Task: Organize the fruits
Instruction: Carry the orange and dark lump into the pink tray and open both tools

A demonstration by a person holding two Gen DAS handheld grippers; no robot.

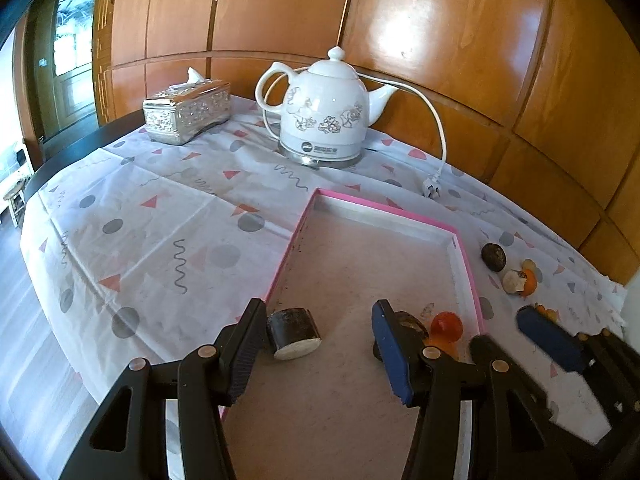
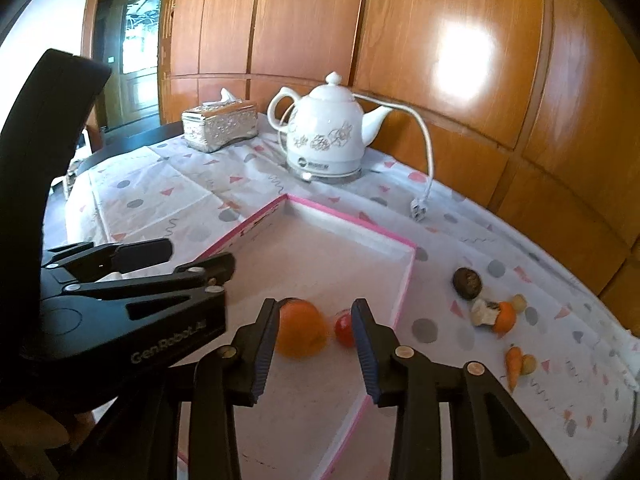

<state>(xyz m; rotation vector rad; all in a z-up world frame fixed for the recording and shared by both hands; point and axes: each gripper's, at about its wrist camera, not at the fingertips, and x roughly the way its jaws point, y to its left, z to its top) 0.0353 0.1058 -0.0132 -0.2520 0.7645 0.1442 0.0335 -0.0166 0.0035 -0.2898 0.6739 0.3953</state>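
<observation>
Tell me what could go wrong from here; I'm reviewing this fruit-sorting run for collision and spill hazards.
1. The left gripper and right gripper both hang open over the pink-rimmed tray, close together, so they could bump.
2. The orange fruit and small red fruit lie side by side; closing on one may knock the other.
3. The kettle's loose cord and plug lie near the tray's far corner and might snag.
</observation>
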